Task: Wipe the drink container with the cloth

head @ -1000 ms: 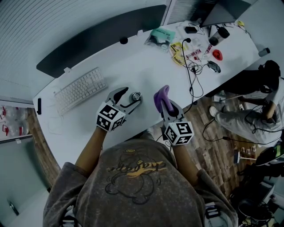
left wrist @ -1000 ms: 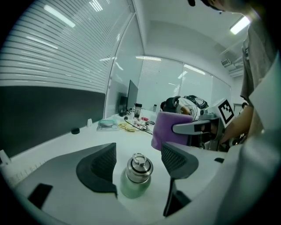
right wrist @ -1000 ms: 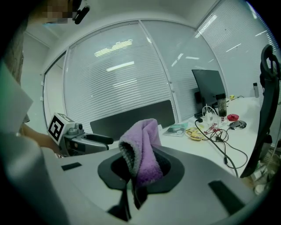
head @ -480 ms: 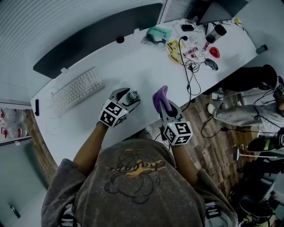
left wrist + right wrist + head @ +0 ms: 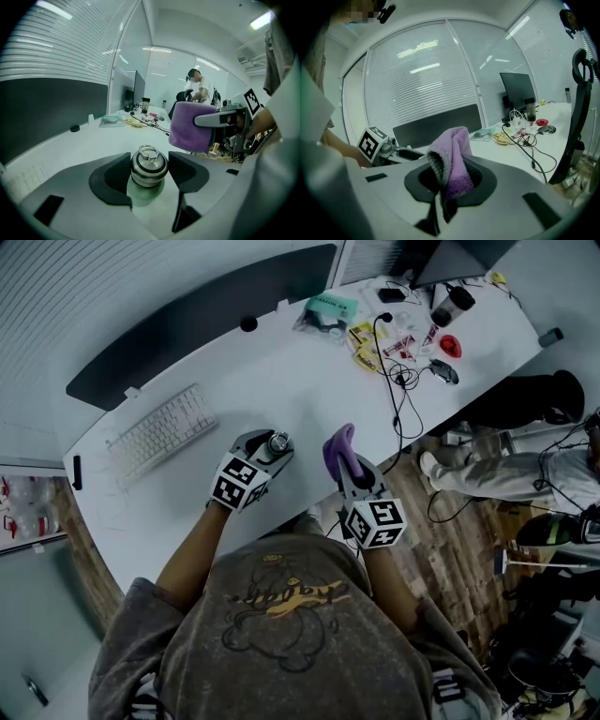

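Grasp step, it seems. Left gripper point(image 5: 149, 177) jaws closing round drink container point(image 5: 148, 164) near desk point(image 5: 309, 381) front edge, not yet pressing. Right gripper point(image 5: 349, 465) clamps cloth point(image 5: 337, 444). Next likely needs firm hold, then wiping.

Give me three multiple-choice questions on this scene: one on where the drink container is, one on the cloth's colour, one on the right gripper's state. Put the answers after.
1. Where is the drink container?
A. In a sink
B. Upright on the white desk, between the left gripper's jaws
C. On a shelf

2. What colour is the cloth?
A. Purple
B. Yellow
C. Black

3. What state is the right gripper in?
A. Open and empty
B. Shut on a spoon
C. Shut on the cloth

Answers:
1 B: the left gripper view shows it standing between the two jaws, which are closing around its lid.
2 A: it shows purple in all three views.
3 C: the right gripper view shows the cloth pinched between the jaws and bunched above them.
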Available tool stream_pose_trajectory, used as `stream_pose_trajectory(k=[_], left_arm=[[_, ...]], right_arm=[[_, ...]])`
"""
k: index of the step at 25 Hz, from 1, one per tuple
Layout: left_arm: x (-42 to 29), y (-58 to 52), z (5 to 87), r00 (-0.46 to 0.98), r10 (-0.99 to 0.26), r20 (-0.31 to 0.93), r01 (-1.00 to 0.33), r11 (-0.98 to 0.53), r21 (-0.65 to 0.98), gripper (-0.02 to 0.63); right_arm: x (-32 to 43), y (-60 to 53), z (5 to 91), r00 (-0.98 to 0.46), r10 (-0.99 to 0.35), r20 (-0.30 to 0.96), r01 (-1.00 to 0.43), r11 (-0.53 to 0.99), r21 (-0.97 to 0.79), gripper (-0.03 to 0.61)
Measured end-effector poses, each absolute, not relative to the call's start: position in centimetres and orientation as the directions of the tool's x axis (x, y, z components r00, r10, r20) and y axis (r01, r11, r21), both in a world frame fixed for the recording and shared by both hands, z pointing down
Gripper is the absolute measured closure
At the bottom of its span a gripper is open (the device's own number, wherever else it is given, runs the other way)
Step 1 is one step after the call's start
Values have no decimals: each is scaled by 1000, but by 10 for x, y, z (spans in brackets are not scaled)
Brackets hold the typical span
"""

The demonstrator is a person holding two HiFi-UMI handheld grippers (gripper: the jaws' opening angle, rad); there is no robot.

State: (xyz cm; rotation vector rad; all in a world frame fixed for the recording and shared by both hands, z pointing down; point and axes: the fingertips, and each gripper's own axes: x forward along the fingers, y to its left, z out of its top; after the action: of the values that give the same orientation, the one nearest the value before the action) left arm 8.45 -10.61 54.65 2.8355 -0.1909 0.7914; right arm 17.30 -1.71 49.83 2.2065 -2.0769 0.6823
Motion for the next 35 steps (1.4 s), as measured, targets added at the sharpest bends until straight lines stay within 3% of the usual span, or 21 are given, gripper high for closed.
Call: stream_pose_trajectory(k=[13,35], left_arm=[[84,-105,547,850,-82,520,-186,-971,150,354],[85,-104,547,855,-80,512,-198,-964,180,354]], right_arm=[[187,-35,508,-32,-932,361,-967,-63,-247,525],[147,-176,528,-432,-813,391,-902,380,-205,524]])
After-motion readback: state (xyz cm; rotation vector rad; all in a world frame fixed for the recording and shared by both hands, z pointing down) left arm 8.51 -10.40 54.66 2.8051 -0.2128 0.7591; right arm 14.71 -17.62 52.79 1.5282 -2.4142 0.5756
